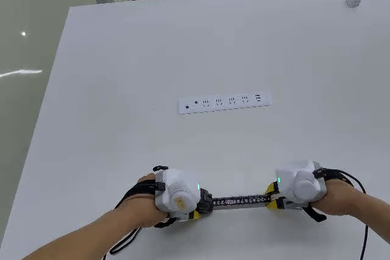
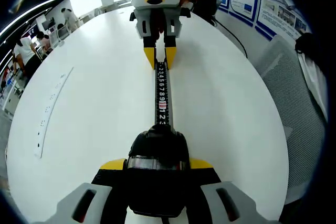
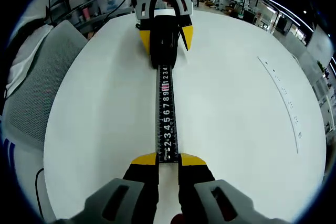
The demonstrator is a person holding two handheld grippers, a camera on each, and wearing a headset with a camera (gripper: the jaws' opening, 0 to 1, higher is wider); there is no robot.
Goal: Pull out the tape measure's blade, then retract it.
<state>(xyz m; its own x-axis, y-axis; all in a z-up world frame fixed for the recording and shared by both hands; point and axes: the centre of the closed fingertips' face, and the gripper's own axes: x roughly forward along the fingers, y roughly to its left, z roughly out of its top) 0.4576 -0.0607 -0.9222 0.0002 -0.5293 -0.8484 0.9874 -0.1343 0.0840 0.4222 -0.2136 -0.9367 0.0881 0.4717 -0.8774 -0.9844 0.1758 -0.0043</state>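
Observation:
The black tape measure case (image 2: 157, 166) sits between the yellow-tipped fingers of my left gripper (image 2: 157, 165), which is shut on it. Its black blade (image 2: 161, 93) with white numbers runs flat over the white table to my right gripper (image 2: 160, 59). In the right gripper view my right gripper (image 3: 168, 160) is shut on the blade's end, and the blade (image 3: 166, 114) leads back to the case (image 3: 164, 38). In the head view the left gripper (image 1: 198, 206) and right gripper (image 1: 272, 199) face each other near the table's front edge, with a short stretch of blade (image 1: 241, 201) between them.
A white power strip (image 1: 224, 102) lies across the middle of the white table (image 1: 183, 53). A small round grey object (image 1: 353, 0) rests at the far right corner. A grey mesh chair (image 3: 50, 72) stands beside the table. People and shelves are in the background.

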